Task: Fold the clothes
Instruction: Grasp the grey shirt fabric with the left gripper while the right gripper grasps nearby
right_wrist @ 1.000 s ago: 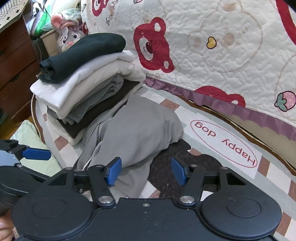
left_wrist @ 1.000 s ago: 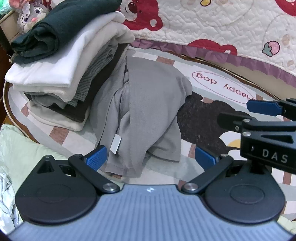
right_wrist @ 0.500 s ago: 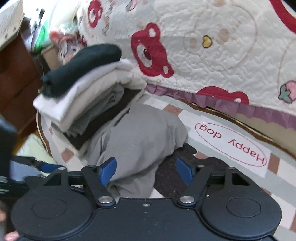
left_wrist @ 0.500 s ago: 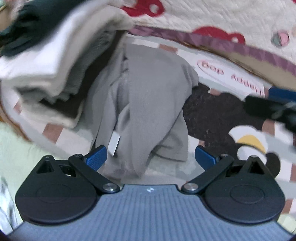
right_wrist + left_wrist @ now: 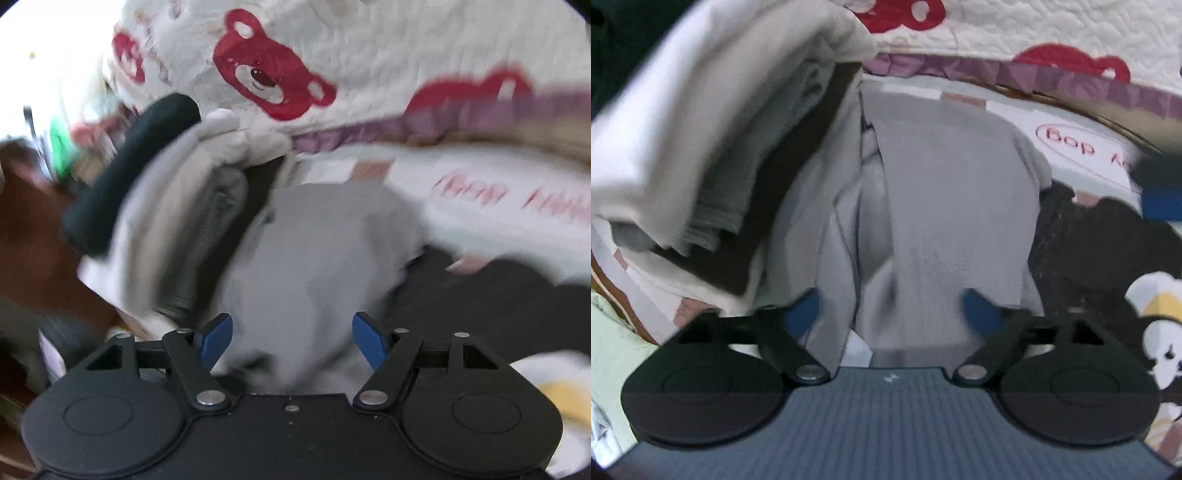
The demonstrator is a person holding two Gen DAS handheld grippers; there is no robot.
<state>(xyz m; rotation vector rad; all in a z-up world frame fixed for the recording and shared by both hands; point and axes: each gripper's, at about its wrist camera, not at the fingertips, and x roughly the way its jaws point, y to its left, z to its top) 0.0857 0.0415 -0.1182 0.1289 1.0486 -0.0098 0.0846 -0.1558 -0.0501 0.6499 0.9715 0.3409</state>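
A crumpled grey garment lies on the patterned mat, leaning against a stack of folded clothes. My left gripper is open, its blue fingertips straddling the garment's near edge, close over it. My right gripper is open too, low over the same garment from the right side. Its blue tip shows at the right edge of the left wrist view. Both views are motion-blurred. Whether the fingers touch the cloth I cannot tell.
The stack has a dark rolled piece on top. A quilted bear-print bedspread hangs behind. The mat carries a "Happy dog" print. A pale green cushion lies at the left.
Both grippers have moved forward and down onto the grey garment, which now fills the space between their fingers. The left jaws have narrowed a little. The garment has not moved.
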